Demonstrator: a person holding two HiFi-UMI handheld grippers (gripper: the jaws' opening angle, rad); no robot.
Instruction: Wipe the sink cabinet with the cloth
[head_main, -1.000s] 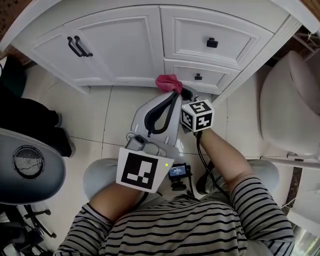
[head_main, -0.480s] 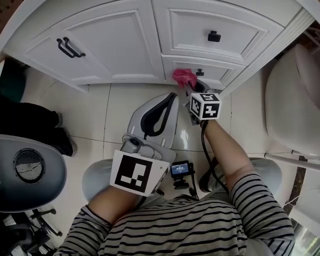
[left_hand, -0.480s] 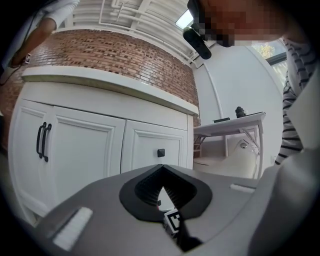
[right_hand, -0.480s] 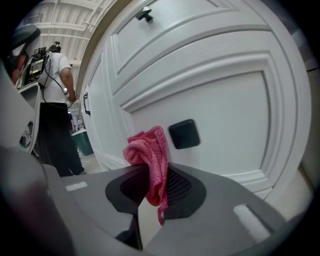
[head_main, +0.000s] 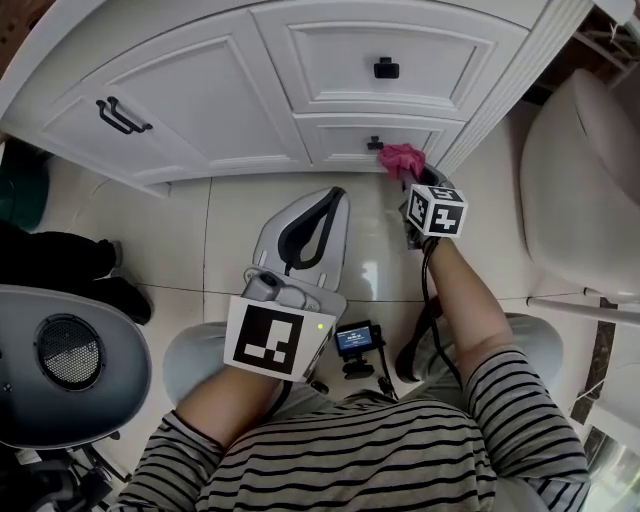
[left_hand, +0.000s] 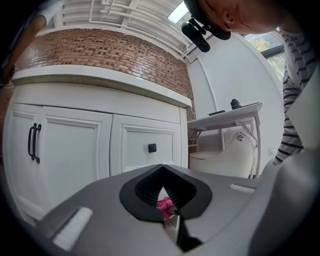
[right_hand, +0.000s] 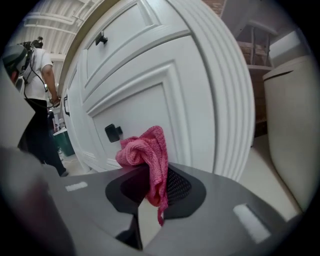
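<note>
The right gripper pinches a pink cloth between its jaws, and the bunched top of the cloth stands above the tips while a loose end hangs down between the dark pads. It holds the cloth up to the right end of the lower drawer of the white sink cabinet, just right of the drawer's black knob and just left of the fluted corner post. Whether the cloth actually presses on the drawer face cannot be told. The left gripper hangs low over the tiled floor, well short of the cabinet. Its jaws are pressed together at the tips with nothing held. The pink seen through the slit below the tips in the left gripper view is the far cloth. 2 black bar handles sit on the cabinet door at the left, and a toilet stands at the right.
</note>
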